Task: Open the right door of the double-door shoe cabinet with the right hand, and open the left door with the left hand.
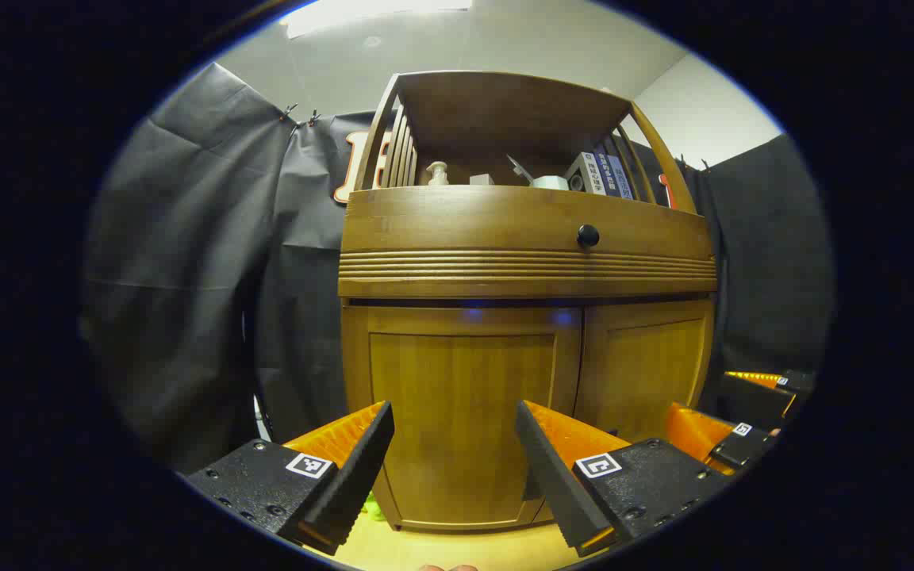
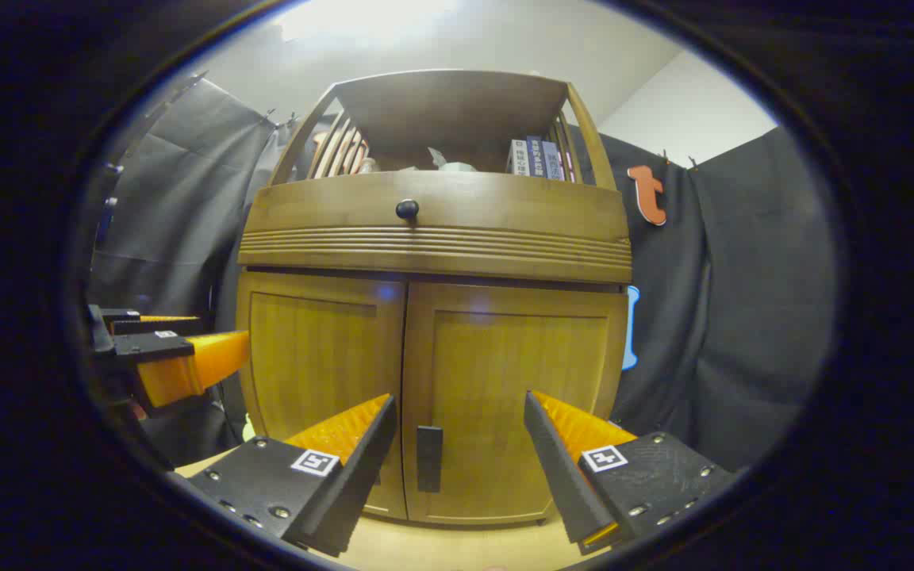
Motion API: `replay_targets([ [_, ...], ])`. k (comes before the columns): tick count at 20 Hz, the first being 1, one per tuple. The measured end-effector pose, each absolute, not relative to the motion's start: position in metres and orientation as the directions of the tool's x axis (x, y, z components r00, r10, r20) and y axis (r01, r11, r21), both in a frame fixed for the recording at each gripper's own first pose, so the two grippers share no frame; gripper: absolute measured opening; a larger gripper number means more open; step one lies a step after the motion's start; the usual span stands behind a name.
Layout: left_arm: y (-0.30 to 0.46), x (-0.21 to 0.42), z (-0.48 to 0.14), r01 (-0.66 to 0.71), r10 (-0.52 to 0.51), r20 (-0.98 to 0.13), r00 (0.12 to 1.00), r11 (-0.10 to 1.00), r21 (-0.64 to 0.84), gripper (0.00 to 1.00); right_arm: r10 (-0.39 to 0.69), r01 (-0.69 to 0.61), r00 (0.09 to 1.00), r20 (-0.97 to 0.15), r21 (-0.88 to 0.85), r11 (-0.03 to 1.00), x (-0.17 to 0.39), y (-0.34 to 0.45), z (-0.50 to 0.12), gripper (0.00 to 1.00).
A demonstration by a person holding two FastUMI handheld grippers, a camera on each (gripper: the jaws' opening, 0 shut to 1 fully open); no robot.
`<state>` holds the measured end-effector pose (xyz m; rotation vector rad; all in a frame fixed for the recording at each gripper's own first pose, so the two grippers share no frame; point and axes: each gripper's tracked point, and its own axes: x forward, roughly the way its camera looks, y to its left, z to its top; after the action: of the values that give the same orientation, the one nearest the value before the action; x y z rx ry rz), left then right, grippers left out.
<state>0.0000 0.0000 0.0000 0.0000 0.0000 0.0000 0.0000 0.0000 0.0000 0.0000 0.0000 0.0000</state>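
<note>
The double-door shoe cabinet is seen upright at the centre of the left gripper view, backed by black cloth, with an open shelf above a drawer front. Both doors are shut: the left door lies straight ahead of the left gripper, and the right door sits towards 3 o'clock of it. In the right gripper view the right door is faced directly by the right gripper, the left door being towards 10 o'clock. A dark handle is set at the right door's inner edge – it appears between the spread fingers, apart from both. Each gripper is released, its jaws standing wide and touching nothing. The right gripper is seen in the left gripper view at 4 o'clock, and the left gripper in the right gripper view at 9 o'clock. Books stand at the shelf's right end, small pale items at 9 o'clock of them. A round knob – dark – is fixed on the drawer front
</note>
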Motion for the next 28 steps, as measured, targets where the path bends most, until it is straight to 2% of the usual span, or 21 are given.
replay_targets([
  [1, -0.001, 0.001, -0.002, 0.002, -0.002, -0.009, 1.0, 1.0, -0.013, 0.92, -0.003, 0.003, 1.0, -0.014, 0.0, 1.0, 0.002, 0.0, -0.006, 0.93],
  [2, -0.002, 0.002, -0.002, 0.006, -0.006, -0.009, 1.0, 1.0, -0.024, 0.96, 0.0, 0.0, 1.0, -0.03, 0.004, 1.0, 0.002, 0.001, -0.012, 0.95],
  [4, 0.002, 0.001, -0.007, 0.001, -0.002, -0.019, 1.0, 1.0, -0.022, 0.92, 0.014, -0.013, 0.999, -0.043, 0.013, 1.0, 0.0, 0.005, -0.017, 0.96],
  [8, 0.013, 0.001, -0.02, -0.027, 0.027, -0.048, 0.998, 1.0, 0.01, 0.92, 0.025, -0.023, 0.998, -0.058, 0.022, 0.999, 0.002, 0.008, -0.02, 0.93],
  [9, 0.011, 0.001, -0.022, -0.027, 0.027, -0.048, 0.999, 1.0, 0.001, 0.96, 0.026, -0.025, 0.998, -0.055, 0.016, 1.0, 0.005, 0.007, -0.019, 0.96],
  [12, 0.002, 0.001, -0.029, -0.014, 0.014, -0.064, 0.998, 1.0, -0.001, 0.96, 0.031, -0.029, 0.998, -0.051, 0.024, 0.999, 0.011, 0.003, -0.017, 0.94],
  [14, -0.004, 0.002, -0.029, -0.004, 0.005, -0.061, 0.998, 1.0, 0.016, 0.92, 0.04, -0.038, 0.998, -0.057, 0.025, 0.999, 0.015, 0.003, -0.019, 0.94],
  [15, -0.008, 0.002, -0.027, 0.004, -0.002, -0.057, 0.998, 1.0, 0.024, 0.96, 0.044, -0.043, 0.997, -0.06, 0.018, 0.999, 0.017, 0.004, -0.021, 0.93],
  [17, -0.013, 0.003, -0.023, 0.013, -0.011, -0.042, 0.999, 0.999, 0.04, 0.92, 0.05, -0.05, 0.997, -0.06, 0.001, 0.999, 0.021, 0.005, -0.022, 0.95],
  [19, -0.02, 0.004, -0.019, 0.016, -0.014, -0.033, 0.999, 0.999, 0.05, 0.96, 0.056, -0.055, 0.996, -0.065, 0.002, 0.998, 0.024, 0.008, -0.022, 0.98],
  [20, -0.022, 0.003, -0.019, 0.017, -0.015, -0.031, 0.999, 0.999, 0.051, 0.96, 0.057, -0.056, 0.996, -0.068, 0.005, 0.998, 0.026, 0.009, -0.022, 0.94],
  [22, -0.024, -0.003, -0.019, 0.014, -0.012, -0.031, 0.999, 0.999, 0.053, 0.93, 0.054, -0.054, 0.996, -0.076, 0.01, 0.999, 0.033, 0.01, -0.024, 0.94],
  [23, -0.022, -0.004, -0.017, 0.01, -0.009, -0.03, 1.0, 0.999, 0.053, 0.95, 0.056, -0.055, 0.995, -0.087, 0.015, 0.998, 0.037, 0.011, -0.028, 0.95],
  [24, -0.021, -0.004, -0.015, 0.005, -0.004, -0.029, 1.0, 0.999, 0.051, 0.95, 0.061, -0.059, 0.992, -0.108, 0.019, 0.998, 0.043, 0.013, -0.034, 0.93],
  [26, -0.016, -0.009, -0.013, -0.007, 0.008, -0.026, 1.0, 0.999, 0.049, 0.93, 0.069, -0.066, 0.986, -0.154, 0.03, 0.997, 0.054, 0.018, -0.049, 0.96],
  [28, -0.008, -0.014, -0.012, -0.028, 0.03, -0.026, 0.999, 0.998, 0.057, 0.95, 0.076, -0.067, 0.977, -0.198, 0.055, 0.996, 0.066, 0.025, -0.067, 0.88],
])
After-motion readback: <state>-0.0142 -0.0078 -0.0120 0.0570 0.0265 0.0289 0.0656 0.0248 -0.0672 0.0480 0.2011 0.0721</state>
